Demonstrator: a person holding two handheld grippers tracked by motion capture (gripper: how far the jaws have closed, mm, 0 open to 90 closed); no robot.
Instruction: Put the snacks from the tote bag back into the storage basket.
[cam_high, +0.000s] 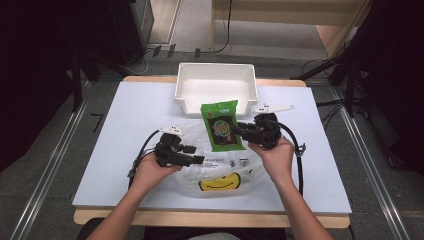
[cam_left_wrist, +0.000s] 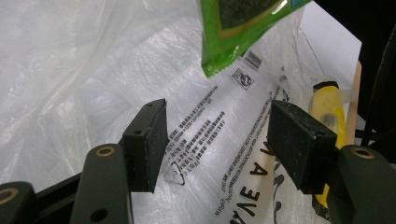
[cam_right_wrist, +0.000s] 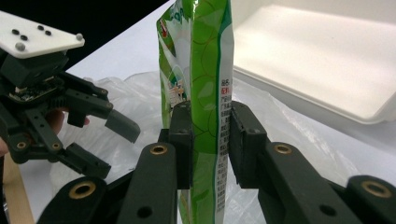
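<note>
1. Two black jaws of the right gripper (cam_right_wrist: 210, 140) squeeze the green snack packet (cam_right_wrist: 205, 84) from both sides. The packet stands up between them.
2. Seen from above, the right gripper (cam_high: 239, 130) holds the green snack packet (cam_high: 221, 126) by its right edge. The packet is up off the table, near the middle, just in front of the white bin (cam_high: 216, 86).
3. Wide apart are the jaws of the left gripper (cam_left_wrist: 219, 140). Nothing is between them. They point at the clear plastic bag (cam_left_wrist: 93, 70), and one corner of the green snack packet (cam_left_wrist: 233, 32) hangs above them.
4. From above, the left gripper (cam_high: 199, 154) sits at the left side of the clear plastic bag (cam_high: 220, 175).
5. That bag lies flat near the front edge of the table (cam_high: 125, 115). It has a yellow smiley face (cam_high: 219, 183) and black writing on it.
6. At the back edge of the table, in the middle, stands the white bin, and its inside looks bare.
</note>
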